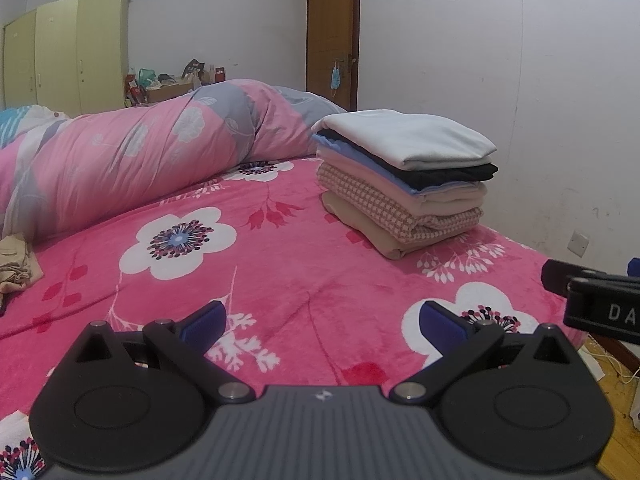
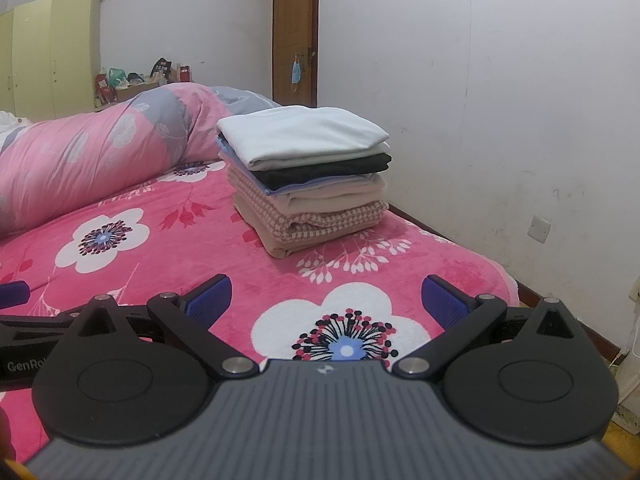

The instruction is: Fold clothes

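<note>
A stack of several folded clothes [image 1: 404, 176], pale blue on top, then black, blue, beige and checked, sits on the pink flowered bed cover [image 1: 280, 264] near the wall; it also shows in the right wrist view [image 2: 308, 176]. A crumpled beige garment [image 1: 16, 260] lies at the far left of the bed. My left gripper [image 1: 322, 320] is open and empty, low over the bed, short of the stack. My right gripper [image 2: 326, 300] is open and empty, beside the left one, also short of the stack. Its body shows at the right edge of the left wrist view [image 1: 600, 300].
A rolled pink and grey quilt [image 1: 132, 160] lies along the back of the bed. The white wall [image 1: 520, 100] runs close along the bed's right side. A brown door [image 1: 332, 32] and yellow wardrobes [image 1: 64, 52] stand beyond. Wooden floor [image 1: 616, 380] shows at the bed's corner.
</note>
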`<state>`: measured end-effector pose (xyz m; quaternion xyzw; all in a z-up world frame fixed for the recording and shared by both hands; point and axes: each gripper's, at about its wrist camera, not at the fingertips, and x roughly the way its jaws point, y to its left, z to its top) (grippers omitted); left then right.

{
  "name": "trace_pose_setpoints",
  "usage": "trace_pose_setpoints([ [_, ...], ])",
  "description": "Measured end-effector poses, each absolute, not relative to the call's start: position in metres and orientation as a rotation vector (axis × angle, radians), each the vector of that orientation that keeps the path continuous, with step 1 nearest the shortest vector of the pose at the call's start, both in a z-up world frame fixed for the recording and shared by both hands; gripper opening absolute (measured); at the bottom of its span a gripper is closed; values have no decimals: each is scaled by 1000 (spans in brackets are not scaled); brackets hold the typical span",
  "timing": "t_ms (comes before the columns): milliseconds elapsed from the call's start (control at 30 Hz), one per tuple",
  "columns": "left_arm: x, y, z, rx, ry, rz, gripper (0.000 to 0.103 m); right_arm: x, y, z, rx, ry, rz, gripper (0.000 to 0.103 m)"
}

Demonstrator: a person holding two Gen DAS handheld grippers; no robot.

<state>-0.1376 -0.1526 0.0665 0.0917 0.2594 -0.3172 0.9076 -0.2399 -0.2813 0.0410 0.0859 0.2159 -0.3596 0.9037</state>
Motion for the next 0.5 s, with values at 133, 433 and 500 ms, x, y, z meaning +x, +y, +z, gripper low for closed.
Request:
trace_pose_setpoints([
  [133, -137, -153, 67, 190, 534, -653, 103, -239, -281, 42, 176, 447, -740, 102],
  [433, -137, -152, 67, 192, 532, -649, 103, -237, -281, 41, 179, 449, -738, 102],
  [500, -137, -152, 67, 193, 530, -648, 103, -237, -282, 41, 179, 449, -737, 102],
])
